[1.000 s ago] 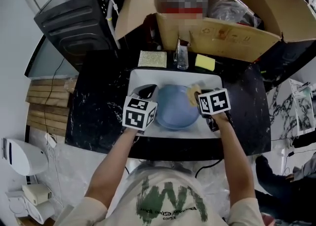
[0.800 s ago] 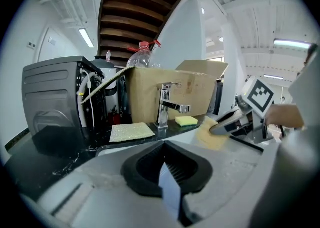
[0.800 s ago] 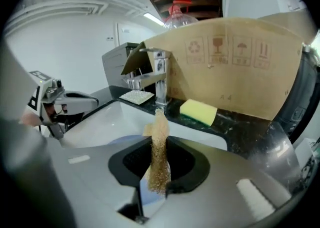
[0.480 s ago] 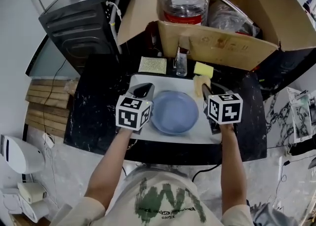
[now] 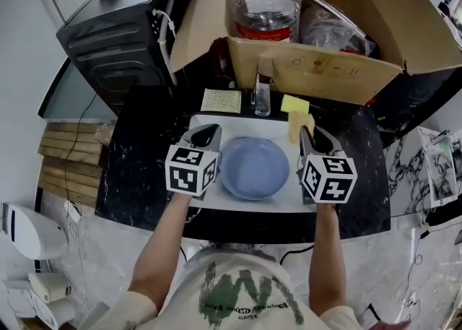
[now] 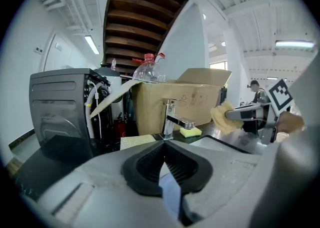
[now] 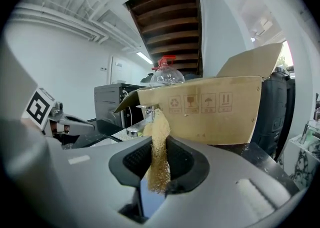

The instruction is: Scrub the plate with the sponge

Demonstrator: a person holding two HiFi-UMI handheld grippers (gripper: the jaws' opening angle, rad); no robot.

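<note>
Right gripper clamped on sponge, just off plate far-right rim; plate lies left; left gripper closed, empty

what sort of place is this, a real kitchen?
Likely a dishwashing mock-up in a workshop or office hall, not a home kitchen: small white sink and faucet in a black counter, open cardboard box with a big water bottle right behind, staircase underside and strip lights overhead.
</note>
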